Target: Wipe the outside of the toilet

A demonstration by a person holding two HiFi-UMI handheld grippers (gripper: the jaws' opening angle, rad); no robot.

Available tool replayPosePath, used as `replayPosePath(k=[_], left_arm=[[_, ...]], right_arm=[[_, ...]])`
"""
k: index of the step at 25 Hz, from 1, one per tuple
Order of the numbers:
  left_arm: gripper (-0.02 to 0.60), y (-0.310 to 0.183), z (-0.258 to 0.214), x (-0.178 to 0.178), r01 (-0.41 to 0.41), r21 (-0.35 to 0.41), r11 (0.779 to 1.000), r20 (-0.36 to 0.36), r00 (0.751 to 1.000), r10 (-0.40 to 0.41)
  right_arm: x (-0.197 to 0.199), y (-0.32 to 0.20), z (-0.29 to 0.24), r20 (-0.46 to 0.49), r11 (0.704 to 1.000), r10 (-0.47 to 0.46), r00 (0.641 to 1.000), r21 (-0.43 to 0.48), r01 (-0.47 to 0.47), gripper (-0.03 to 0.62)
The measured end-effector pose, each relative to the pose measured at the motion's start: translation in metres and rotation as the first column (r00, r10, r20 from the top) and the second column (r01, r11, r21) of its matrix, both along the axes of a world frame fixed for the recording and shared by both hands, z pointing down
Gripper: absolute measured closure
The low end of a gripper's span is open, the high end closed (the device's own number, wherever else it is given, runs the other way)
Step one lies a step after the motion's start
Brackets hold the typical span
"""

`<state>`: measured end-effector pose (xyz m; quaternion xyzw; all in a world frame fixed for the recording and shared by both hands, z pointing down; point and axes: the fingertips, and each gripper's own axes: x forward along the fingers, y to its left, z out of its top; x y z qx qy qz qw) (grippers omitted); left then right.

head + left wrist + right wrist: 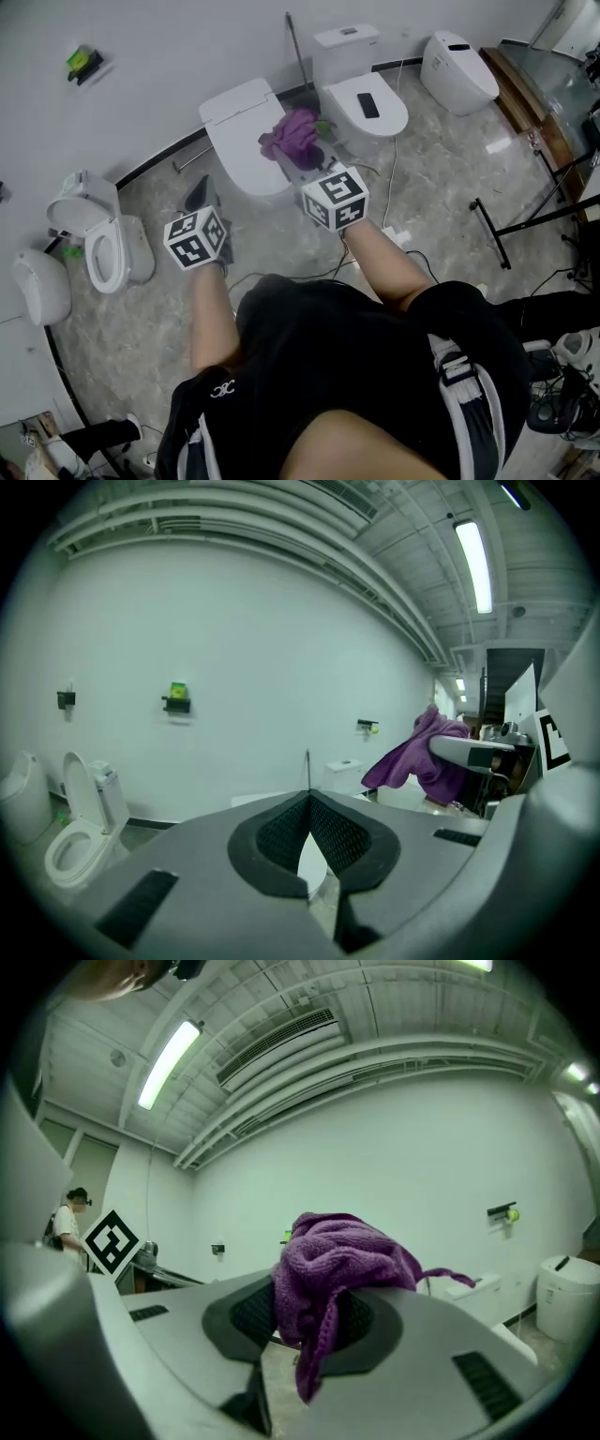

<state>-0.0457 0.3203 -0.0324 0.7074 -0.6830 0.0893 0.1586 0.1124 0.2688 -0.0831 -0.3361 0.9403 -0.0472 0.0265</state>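
Poised to start wiping: crumpled purple terry cloth (295, 136) pinched in right gripper (309, 1321) above white closed-lid toilet (239, 131), left gripper (307, 803) pressed together empty beside it; next, likely pressing cloth onto its shell.

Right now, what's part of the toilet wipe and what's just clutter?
Job: purple cloth, clamped in right gripper; closed-lid toilet directly ahead.
Idle: left gripper, shut, empty; open-seat toilet; toilet with black item on lid; green item on the wall.
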Motion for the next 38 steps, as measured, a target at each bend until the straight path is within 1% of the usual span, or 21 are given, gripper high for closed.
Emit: replayPosePath(k=[2, 8, 12, 18, 21, 25, 31, 34, 38], left_arm=[[0.584, -0.006, 0.003, -0.006, 0.016, -0.005, 1.0, -0.003, 1.0, -0.016], [0.586, -0.027, 0.016, -0.024, 0.046, -0.007, 0.999, -0.016, 0.999, -0.046], [0.584, -0.052, 0.024, -0.036, 0.044, -0.008, 0.999, -0.02, 0.999, -0.044], [0.584, -0.094, 0.033, -0.068, 0.054, -0.014, 0.998, -0.041, 0.998, -0.055], [0.584, -0.121, 0.043, -0.096, 0.062, -0.018, 0.998, -0.047, 0.997, -0.063], [0.584, -0.164, 0.056, -0.137, 0.069, -0.035, 0.997, -0.075, 0.995, -0.071], [0.585, -0.236, 0.043, -0.191, 0.058, -0.032, 0.998, -0.07, 0.996, -0.06], [0.584, -0.273, 0.038, -0.225, 0.051, -0.036, 0.998, -0.072, 0.996, -0.054], [0.584, -0.314, 0.042, -0.263, 0.046, -0.051, 0.998, -0.088, 0.995, -0.051]], right_arm=[[-0.01, -0.007, 0.003, -0.01, 0.999, -0.037, 0.999, -0.002, 0.037, 0.49], [-0.037, -0.026, 0.016, -0.055, 0.996, -0.091, 0.994, 0.005, 0.092, 0.491], [-0.054, -0.052, 0.022, -0.057, 0.994, -0.108, 0.993, 0.002, 0.108, 0.494], [-0.096, -0.091, 0.032, -0.091, 0.986, -0.164, 0.982, -0.009, 0.164, 0.497], [-0.126, -0.118, 0.041, -0.107, 0.983, -0.182, 0.978, -0.01, 0.182, 0.497], [-0.168, -0.162, 0.048, -0.105, 0.982, -0.191, 0.976, -0.015, 0.191, 0.497], [-0.23, -0.233, 0.043, -0.129, 0.979, -0.202, 0.971, -0.045, 0.198, 0.497], [-0.27, -0.262, 0.043, -0.154, 0.972, -0.234, 0.96, -0.051, 0.229, 0.497], [-0.314, -0.3, 0.054, -0.213, 0.969, -0.246, 0.946, -0.053, 0.24, 0.497]])
